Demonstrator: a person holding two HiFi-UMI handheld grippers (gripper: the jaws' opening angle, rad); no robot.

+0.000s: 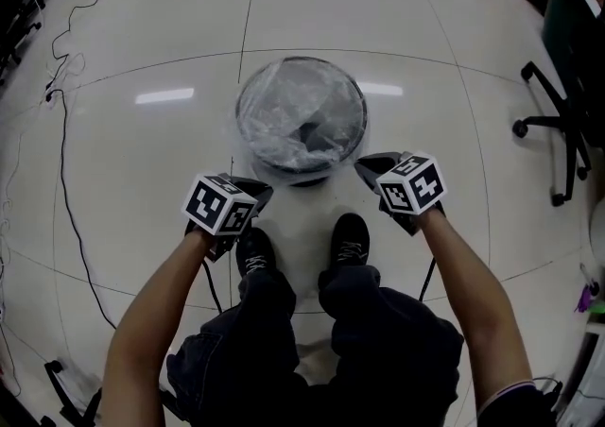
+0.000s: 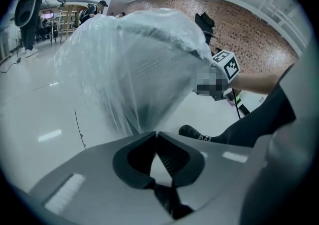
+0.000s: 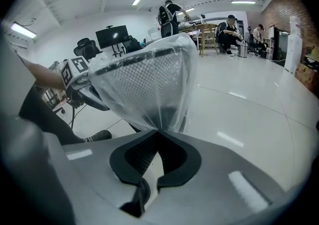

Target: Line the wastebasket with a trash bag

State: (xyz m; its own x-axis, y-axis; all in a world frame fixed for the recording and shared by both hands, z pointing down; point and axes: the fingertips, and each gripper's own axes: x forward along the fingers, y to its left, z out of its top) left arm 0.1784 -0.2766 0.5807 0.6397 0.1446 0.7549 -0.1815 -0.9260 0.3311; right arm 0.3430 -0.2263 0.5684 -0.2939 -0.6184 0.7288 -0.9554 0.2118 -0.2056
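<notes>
A round black mesh wastebasket [image 1: 301, 118] stands on the floor just ahead of the person's feet. A clear trash bag [image 1: 295, 111] is drawn over its rim and sags inside. My left gripper [image 1: 262, 191] is at the basket's near left side, my right gripper [image 1: 365, 166] at its near right. In the left gripper view the jaws [image 2: 156, 133] are shut, and the bag's film [image 2: 134, 69] gathers into their tips. The right gripper [image 3: 158, 132] is likewise shut on the film [image 3: 149, 82], pulled down the basket's outside. Each gripper view shows the other gripper's marker cube [image 2: 227, 65] [image 3: 75, 67].
The person's two black shoes [image 1: 255, 250] [image 1: 350, 241] stand right behind the basket. An office chair [image 1: 562, 85] is at the right, and a black cable [image 1: 62, 151] runs along the floor at the left. People, desks and a monitor [image 3: 112, 36] are far off.
</notes>
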